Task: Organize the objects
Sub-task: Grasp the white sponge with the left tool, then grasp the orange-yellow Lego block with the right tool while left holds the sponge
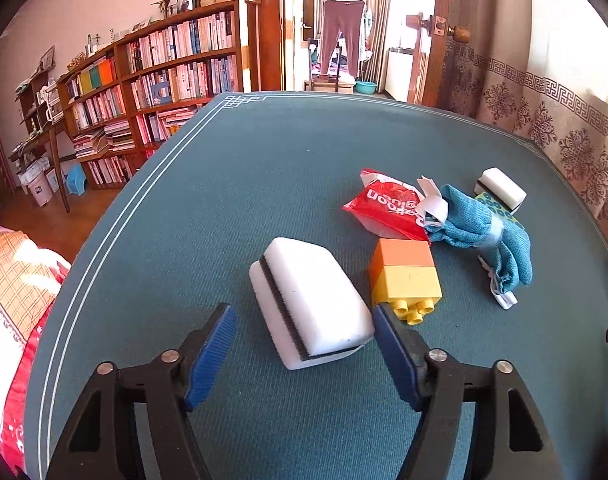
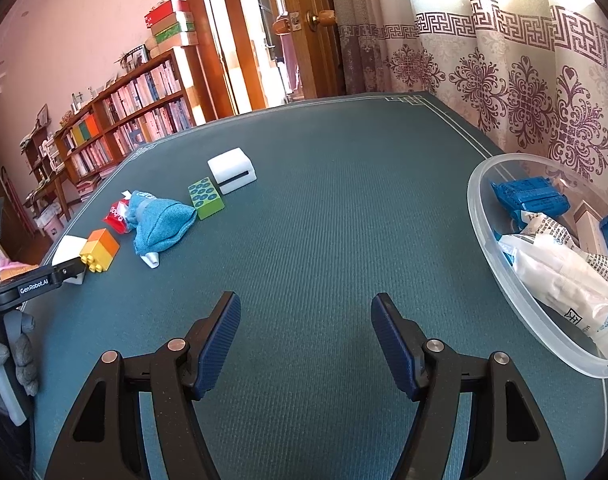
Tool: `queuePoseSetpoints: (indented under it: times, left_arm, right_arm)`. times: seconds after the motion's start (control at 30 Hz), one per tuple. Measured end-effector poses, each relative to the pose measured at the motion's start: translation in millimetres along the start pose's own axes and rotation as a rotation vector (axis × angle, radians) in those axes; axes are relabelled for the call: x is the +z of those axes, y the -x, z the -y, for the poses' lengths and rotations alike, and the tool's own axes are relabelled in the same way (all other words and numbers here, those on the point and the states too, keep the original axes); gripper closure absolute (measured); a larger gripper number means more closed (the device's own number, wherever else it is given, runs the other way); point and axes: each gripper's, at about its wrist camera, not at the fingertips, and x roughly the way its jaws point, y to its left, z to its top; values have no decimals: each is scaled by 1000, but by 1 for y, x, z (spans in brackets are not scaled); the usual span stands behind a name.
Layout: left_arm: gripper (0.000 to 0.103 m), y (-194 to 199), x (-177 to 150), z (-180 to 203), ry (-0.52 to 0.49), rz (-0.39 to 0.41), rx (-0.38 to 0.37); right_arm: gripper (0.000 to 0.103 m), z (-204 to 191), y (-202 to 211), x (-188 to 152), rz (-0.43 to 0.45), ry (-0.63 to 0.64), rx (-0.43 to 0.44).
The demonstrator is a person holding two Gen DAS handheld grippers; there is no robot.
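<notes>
Left wrist view
Left gripper [image 1: 304, 344]: jaws spread, nothing gripped; the blue pads stand either side of the near sponge without pressing on it.
Near sponge [image 1: 310, 304]: white with a dark scouring layer, lying on its side on the teal table [image 1: 243, 184], turned askew to the jaws. The right pad is just beside its near corner; the left pad stands clear, with cloth showing between.
Why so: the gripper straddles the sponge, so I judge it the next piece to be picked up; the skewed lie means the pads would meet a corner first.
Brick stack [image 1: 404, 276]: orange on yellow, tipped with its studs facing the camera, just right of the sponge and close to the right pad; a closing pad could nudge it.
Behind: a red packet [image 1: 384, 208], a blue cloth bundle [image 1: 480, 232] wrapped with tape, and a second sponge [image 1: 500, 188] partly over a green brick, bunched together as a waiting pile.

Right wrist view
Right gripper [image 2: 306, 344]: jaws parted and empty over bare table.
Clear bowl [image 2: 488, 248]: at the right edge, already holding blue blocks and a white printed bag; probably the collecting place, hence the right gripper waiting near it.
Loose items: in a row well away at the left, from the far sponge [image 2: 231, 170] and green brick [image 2: 205, 198] to the brick stack.
Left gripper here: its black finger hides part of the near sponge; the grip cannot be judged from this side.
</notes>
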Motion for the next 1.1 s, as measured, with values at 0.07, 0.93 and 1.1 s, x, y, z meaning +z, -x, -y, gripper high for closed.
queuePoseSetpoints:
  times: [0.07,0.93,1.1]
  left_arm:
    - [43,3,-1,-2,11,10,-28]
    - [49,27,-4,-27,163,126,79]
    - [49,26,-5,-38,213,116,155]
  right_arm:
    - [34,-4,1,-1,0,10,-7]
    - [34,-186,-53,22,-116,309,366]
    - [36,-215,-66,22,-111,357,373]
